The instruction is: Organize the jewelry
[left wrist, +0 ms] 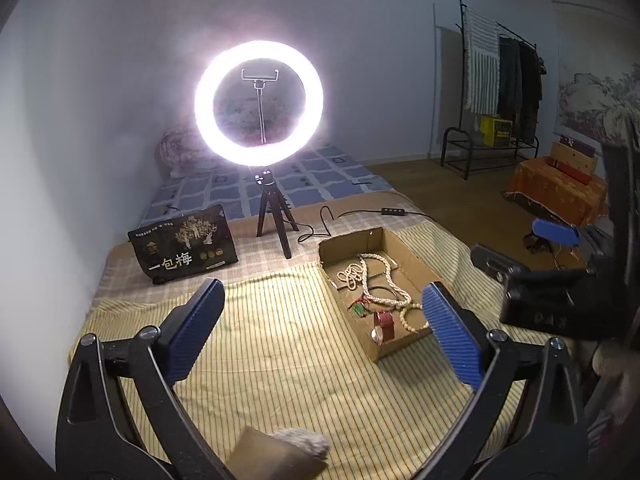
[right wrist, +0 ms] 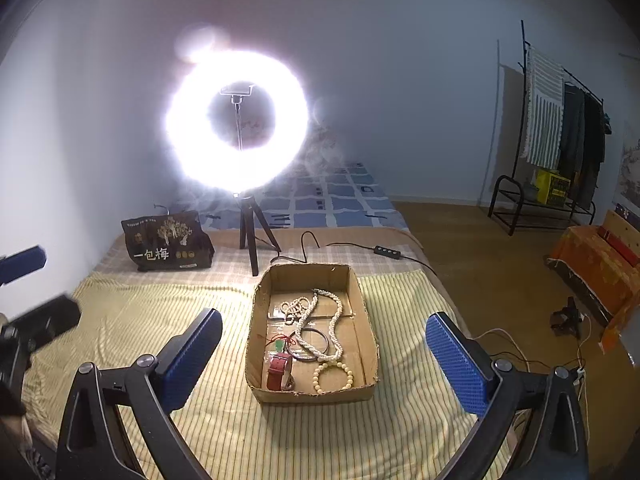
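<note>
An open cardboard box (right wrist: 362,308) sits on the striped yellow cloth; it also shows in the left wrist view (left wrist: 416,258). Inside lie a long pearl necklace (right wrist: 334,320), a cream bead bracelet (right wrist: 333,377), a dark bangle (right wrist: 312,344), a red-strap watch (right wrist: 279,372) and a green pendant on red cord (right wrist: 279,345). My right gripper (right wrist: 324,332) is open and empty, held above the box's near end. My left gripper (left wrist: 320,304) is open and empty, left of the box. The necklace (left wrist: 384,280) and watch (left wrist: 385,326) show in the left wrist view too.
A lit ring light on a tripod (right wrist: 250,236) stands behind the box, its cable and inline switch (right wrist: 386,252) trailing right. A dark snack bag (right wrist: 166,246) lies at the back left. A clothes rack (right wrist: 560,140) and an orange-draped stand (right wrist: 596,264) are across the floor.
</note>
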`<state>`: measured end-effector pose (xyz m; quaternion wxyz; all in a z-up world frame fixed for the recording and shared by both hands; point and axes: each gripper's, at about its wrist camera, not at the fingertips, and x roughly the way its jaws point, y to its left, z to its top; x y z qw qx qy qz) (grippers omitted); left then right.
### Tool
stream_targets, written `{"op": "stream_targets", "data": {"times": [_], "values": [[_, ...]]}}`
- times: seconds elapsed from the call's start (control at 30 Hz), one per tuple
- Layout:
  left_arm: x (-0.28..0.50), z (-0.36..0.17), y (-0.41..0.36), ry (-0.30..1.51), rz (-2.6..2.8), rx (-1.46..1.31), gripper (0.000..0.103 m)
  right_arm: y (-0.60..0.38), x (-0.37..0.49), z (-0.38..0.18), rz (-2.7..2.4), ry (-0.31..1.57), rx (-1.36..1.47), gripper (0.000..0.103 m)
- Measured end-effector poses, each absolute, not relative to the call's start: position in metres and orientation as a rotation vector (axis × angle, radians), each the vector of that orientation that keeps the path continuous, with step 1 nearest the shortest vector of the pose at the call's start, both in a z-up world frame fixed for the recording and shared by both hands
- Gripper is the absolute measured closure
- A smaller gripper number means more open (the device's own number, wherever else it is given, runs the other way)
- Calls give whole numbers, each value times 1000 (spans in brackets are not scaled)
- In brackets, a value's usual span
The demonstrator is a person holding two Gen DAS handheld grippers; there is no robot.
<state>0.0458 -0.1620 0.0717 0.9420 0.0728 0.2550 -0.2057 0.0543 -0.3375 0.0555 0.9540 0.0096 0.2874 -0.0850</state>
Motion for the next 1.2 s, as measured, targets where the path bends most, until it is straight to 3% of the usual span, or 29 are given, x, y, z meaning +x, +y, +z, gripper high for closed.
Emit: {"op": "stream_targets", "data": {"times": [0.4, 1.2], "values": [[37, 36, -162, 577, -395, 189, 0, -341, 52, 38, -206, 594, 34, 0], [41, 31, -156, 576, -376, 183, 0, -346, 61, 20, -227, 619, 35, 0]]}}
